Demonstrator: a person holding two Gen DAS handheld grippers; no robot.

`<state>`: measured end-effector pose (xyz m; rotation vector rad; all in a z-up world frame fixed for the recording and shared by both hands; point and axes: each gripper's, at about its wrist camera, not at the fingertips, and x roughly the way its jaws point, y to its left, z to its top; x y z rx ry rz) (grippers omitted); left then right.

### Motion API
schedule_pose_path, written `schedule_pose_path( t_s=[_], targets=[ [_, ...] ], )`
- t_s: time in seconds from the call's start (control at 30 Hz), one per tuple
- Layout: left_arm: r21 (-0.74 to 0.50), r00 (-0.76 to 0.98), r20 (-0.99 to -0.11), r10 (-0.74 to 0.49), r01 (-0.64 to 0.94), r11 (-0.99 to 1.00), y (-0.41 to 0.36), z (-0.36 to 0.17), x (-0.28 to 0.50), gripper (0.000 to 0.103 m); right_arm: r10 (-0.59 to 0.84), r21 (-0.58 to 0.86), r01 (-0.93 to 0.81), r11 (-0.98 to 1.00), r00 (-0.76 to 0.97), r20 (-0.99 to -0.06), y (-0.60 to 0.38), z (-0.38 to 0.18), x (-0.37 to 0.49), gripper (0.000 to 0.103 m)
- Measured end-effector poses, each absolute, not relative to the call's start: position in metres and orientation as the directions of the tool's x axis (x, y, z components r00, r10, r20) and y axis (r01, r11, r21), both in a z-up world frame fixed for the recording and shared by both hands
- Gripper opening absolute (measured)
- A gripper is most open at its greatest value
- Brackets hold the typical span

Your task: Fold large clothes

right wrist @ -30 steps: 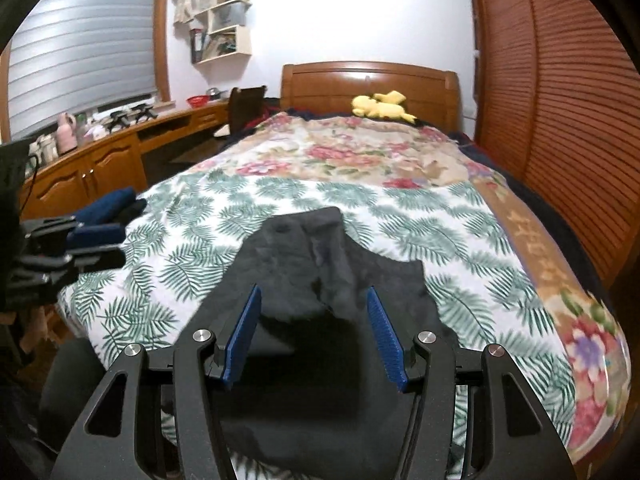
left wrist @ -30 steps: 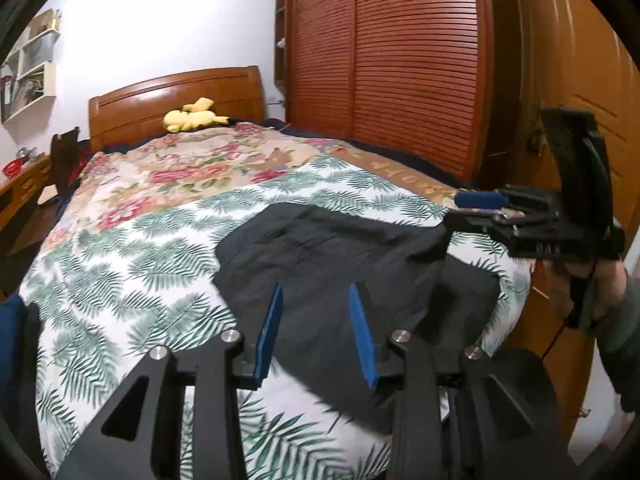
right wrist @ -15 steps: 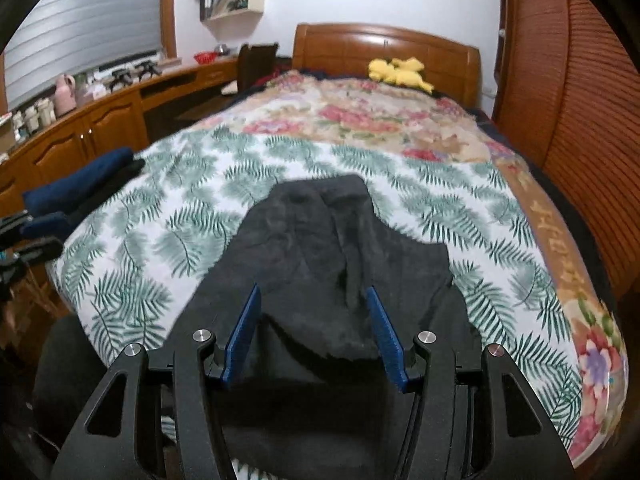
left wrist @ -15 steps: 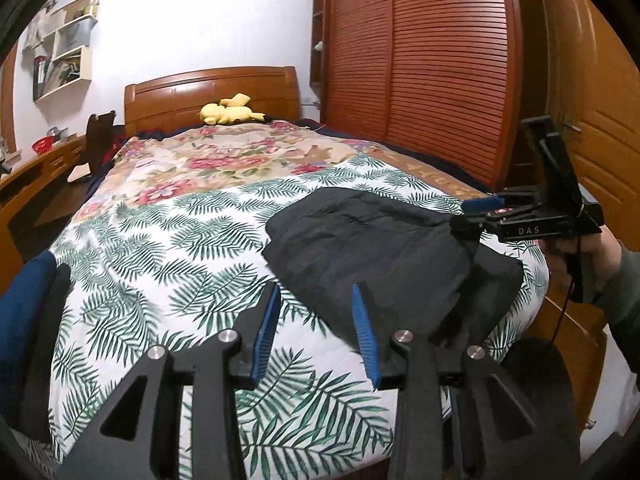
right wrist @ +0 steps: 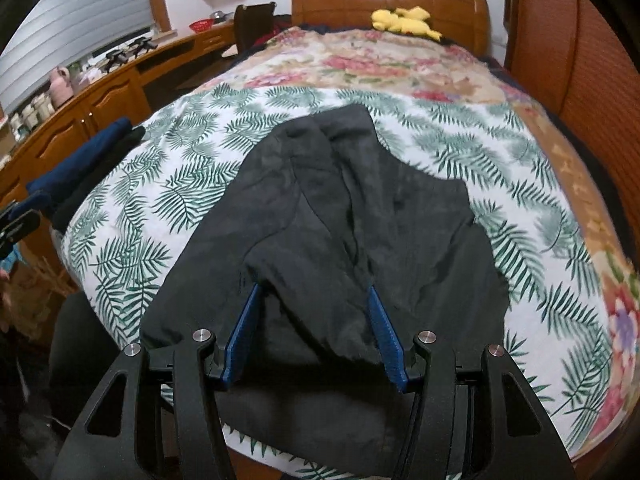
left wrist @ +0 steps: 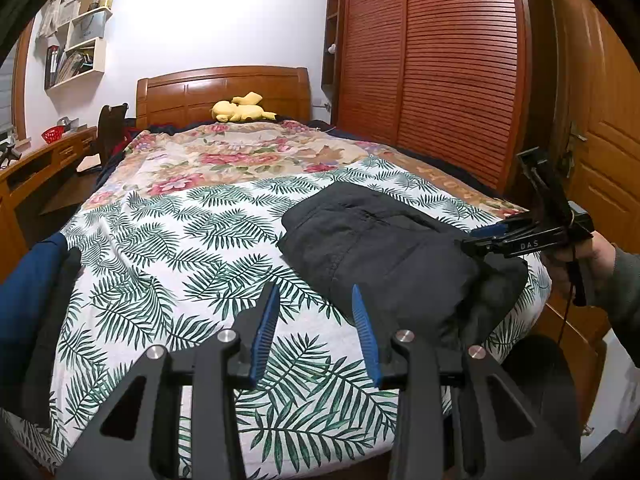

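A black garment point(left wrist: 384, 256) lies partly folded on the near right part of the leaf-print bedspread point(left wrist: 168, 248), with one end hanging over the foot of the bed. My left gripper point(left wrist: 315, 288) hovers open over bare bedspread just left of the garment, with nothing between its fingers. A hand holds my right gripper point(left wrist: 472, 242) low over the garment's near right part. In the right wrist view the right gripper point(right wrist: 313, 288) stands open just above the garment point(right wrist: 360, 208). A raised fold of cloth sits between its blue pads point(right wrist: 384, 332), and I see no squeeze.
Folded dark blue and black clothes point(left wrist: 28, 300) are stacked at the bed's left edge. A yellow plush toy point(left wrist: 240, 110) rests by the wooden headboard point(left wrist: 224, 92). Slatted wardrobe doors point(left wrist: 440, 80) run along the right side and a wooden desk point(right wrist: 104, 92) along the left.
The left gripper has slid left off the black garment and now sits over bare bedspread. The right gripper has sunk and tipped down closer to the garment. Both stay open.
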<state>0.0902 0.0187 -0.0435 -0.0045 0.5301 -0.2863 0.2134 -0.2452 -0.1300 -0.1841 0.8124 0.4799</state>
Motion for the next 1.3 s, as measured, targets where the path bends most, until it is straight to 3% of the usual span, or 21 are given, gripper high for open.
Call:
schedule_pose_path(
  t_s=[0.27,0.4,0.47,0.63,1.1,1.3],
  targets=[
    [-0.081,0.823,-0.496,-0.276,0.273,0.959,0.017,-0.045,0.089,0.037,0.341,0.065,-0.467,0.882,0.536,-0.773,-0.255,-0.148,0.221,0.055],
    [-0.073,0.822,-0.499,-0.274,0.274,0.959,0.016,-0.046,0.088,0.037,0.348,0.089,-0.461,0.883,0.515,-0.784,-0.256,-0.159,0.223,0.039],
    [-0.073,0.822,-0.501,-0.270,0.271,0.960,0.017,-0.046,0.089,0.037,0.337,0.074,-0.468,0.881,0.510,-0.791,-0.253,-0.163,0.223,0.019],
    [-0.090,0.820,-0.499,-0.280,0.272,0.958,0.019,-0.048,0.089,0.037,0.295,-0.034,-0.497,0.867,0.567,-0.769,-0.242,-0.160,0.211,0.007],
    [-0.091,0.818,-0.495,-0.293,0.287,0.954,0.015,-0.045,0.093,0.038,0.318,-0.235,-0.490,0.839,0.793,-0.520,-0.218,-0.064,0.150,0.003],
    [-0.089,0.813,-0.493,-0.310,0.307,0.947,0.006,-0.043,0.097,0.038,0.247,-0.225,-0.394,0.891,0.838,-0.487,-0.265,-0.047,0.143,0.003]
  ],
)
